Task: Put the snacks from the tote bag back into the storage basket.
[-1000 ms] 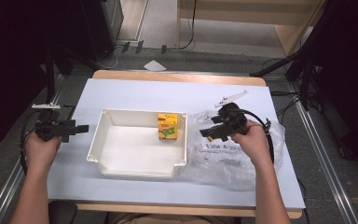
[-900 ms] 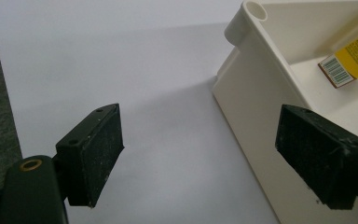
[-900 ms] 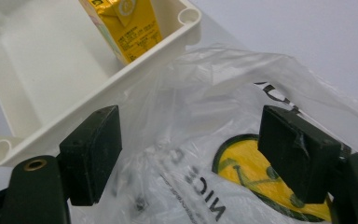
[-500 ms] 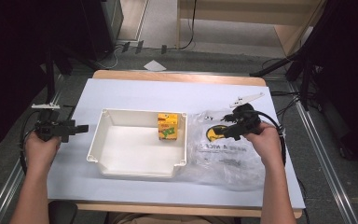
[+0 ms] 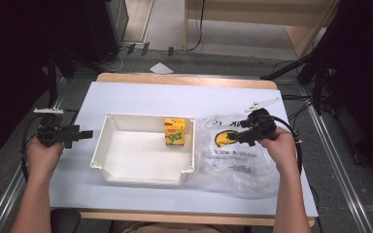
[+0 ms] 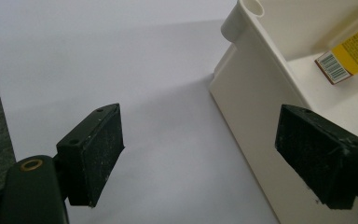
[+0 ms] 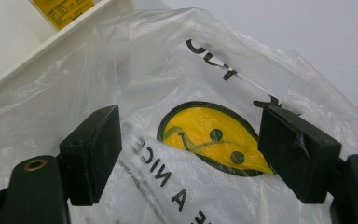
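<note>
The left gripper [image 5: 80, 134] is gaping wide beside the white rectangular plastic tray [image 5: 108, 160] holding the yellow carton [image 5: 174, 132]; the right gripper [image 7: 191, 158] is hovering, jaws wide, directly over the clear crinkled smiley-face plastic bag [image 5: 233, 155].

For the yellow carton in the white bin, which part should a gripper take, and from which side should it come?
Probably from above. The carton stands upright against the bin's far wall, near its right corner, so wall and rim block a side approach. Its top is free: close the jaws on its left and right faces near the top. The right gripper, open over the plastic bag, is nearer than the left gripper.
</note>
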### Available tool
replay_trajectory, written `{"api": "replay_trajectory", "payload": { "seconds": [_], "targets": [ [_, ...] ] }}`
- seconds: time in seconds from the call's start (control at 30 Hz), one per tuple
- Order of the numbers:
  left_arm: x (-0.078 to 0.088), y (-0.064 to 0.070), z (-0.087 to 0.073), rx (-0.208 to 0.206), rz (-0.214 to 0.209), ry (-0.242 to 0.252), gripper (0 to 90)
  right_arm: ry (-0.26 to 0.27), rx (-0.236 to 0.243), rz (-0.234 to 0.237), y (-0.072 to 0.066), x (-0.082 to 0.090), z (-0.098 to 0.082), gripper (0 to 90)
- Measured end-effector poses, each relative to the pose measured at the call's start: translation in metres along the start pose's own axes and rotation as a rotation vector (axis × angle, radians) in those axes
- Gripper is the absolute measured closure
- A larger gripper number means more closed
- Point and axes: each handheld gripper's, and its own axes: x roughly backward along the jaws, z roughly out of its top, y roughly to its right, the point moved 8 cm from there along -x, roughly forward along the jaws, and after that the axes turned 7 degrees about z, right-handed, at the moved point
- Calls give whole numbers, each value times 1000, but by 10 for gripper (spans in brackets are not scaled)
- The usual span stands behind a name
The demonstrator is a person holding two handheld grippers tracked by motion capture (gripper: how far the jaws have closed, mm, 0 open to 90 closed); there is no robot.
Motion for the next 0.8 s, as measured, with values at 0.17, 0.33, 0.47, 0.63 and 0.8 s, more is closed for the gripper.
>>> {"api": "replay_trajectory", "payload": {
  "seconds": [0.17, 0.33, 0.47, 0.63, 0.8],
  "targets": [
    [-1, 0, 0, 0, 6, -1, 159, 2, -6, 2, 1, 1, 0, 223],
    [-2, -1, -1, 0, 13, -8, 158, -4, -11, -3, 4, 1, -2, 223],
    [-2, -1, -1, 1, 18, -10, 159, -12, -16, -3, 3, 0, -2, 223],
    [-3, -1, -1, 2, 22, -12, 159, -14, -8, -3, 2, -1, -2, 223],
    [-3, -2, -1, 2, 29, -14, 158, -10, 2, -3, 1, -2, -1, 223]
  ]
}}
